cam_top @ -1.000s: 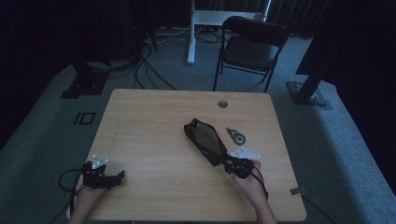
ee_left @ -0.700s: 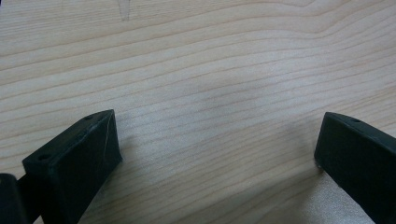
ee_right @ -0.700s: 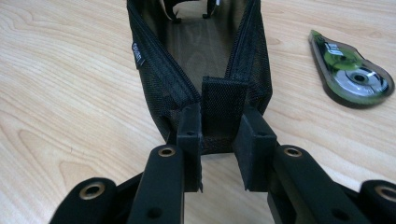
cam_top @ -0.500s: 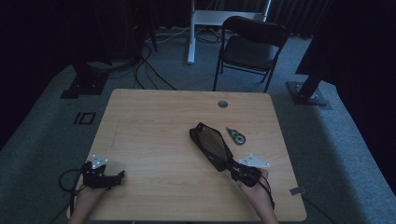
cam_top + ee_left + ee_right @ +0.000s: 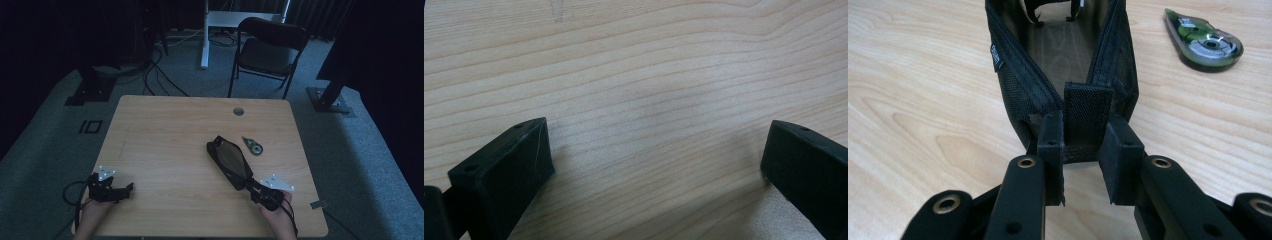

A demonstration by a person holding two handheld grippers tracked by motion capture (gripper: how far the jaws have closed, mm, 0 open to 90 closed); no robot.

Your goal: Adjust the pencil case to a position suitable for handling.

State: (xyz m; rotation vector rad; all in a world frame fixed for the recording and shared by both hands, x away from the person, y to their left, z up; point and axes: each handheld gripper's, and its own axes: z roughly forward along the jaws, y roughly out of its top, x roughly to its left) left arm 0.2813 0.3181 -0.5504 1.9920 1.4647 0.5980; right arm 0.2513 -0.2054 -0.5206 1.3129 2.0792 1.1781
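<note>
A black mesh pouch (image 5: 229, 162) with its zipper open lies at an angle right of the table's middle. In the right gripper view I look into the pouch (image 5: 1068, 45) from its near end. My right gripper (image 5: 250, 186) (image 5: 1082, 145) is shut on the fabric tab at that end, near the front right corner. A green correction tape dispenser (image 5: 253, 146) (image 5: 1205, 42) lies just right of the pouch, apart from it. My left gripper (image 5: 127, 189) (image 5: 656, 145) rests low over the wood at the front left, open, nothing between its fingers.
The wooden table (image 5: 165, 130) has a round cable hole (image 5: 238, 111) near its far edge. A black folding chair (image 5: 270, 50) stands behind the table. Cables and stand bases lie on the grey carpet around it.
My right gripper has pulled the pouch toward the front right corner of the table; the pouch now lies beside the tape dispenser. The left gripper has stayed put.
</note>
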